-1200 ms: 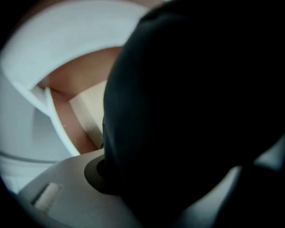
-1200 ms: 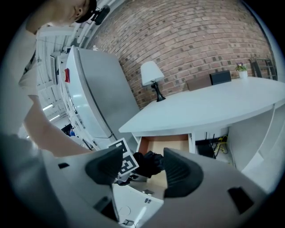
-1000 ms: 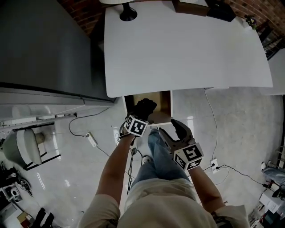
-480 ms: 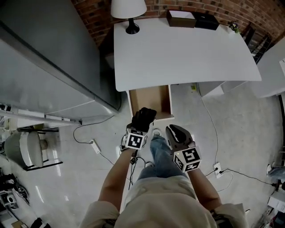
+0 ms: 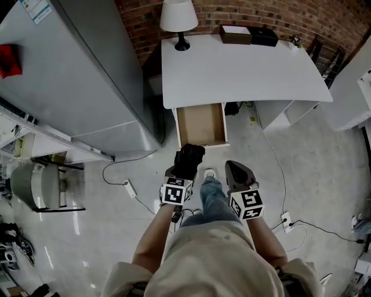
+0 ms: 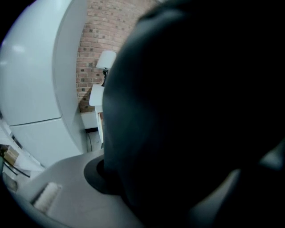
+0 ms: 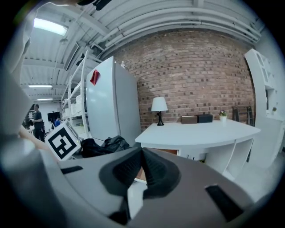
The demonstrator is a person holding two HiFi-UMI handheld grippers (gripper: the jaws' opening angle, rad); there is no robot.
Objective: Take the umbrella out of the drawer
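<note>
The black folded umbrella (image 5: 189,158) is out of the drawer, held over the floor by my left gripper (image 5: 184,169), which is shut on it. In the left gripper view the umbrella (image 6: 191,111) is a dark mass covering most of the picture. The open wooden drawer (image 5: 201,123) under the white desk (image 5: 243,69) shows a bare bottom. My right gripper (image 5: 235,169) hangs beside the left one. Its jaws have just closed, and its pads (image 7: 133,168) meet with nothing between them. From the right gripper view the umbrella (image 7: 104,146) lies at the left.
A large grey fridge (image 5: 75,75) stands left of the desk. A lamp (image 5: 178,17) and two boxes (image 5: 249,35) sit at the desk's back edge by the brick wall. Cables and a power strip (image 5: 128,188) lie on the floor. My leg (image 5: 211,194) is between the grippers.
Both grippers have drawn back from the drawer and risen. The umbrella has come away with the left one. The right gripper's jaws have gone from open to shut.
</note>
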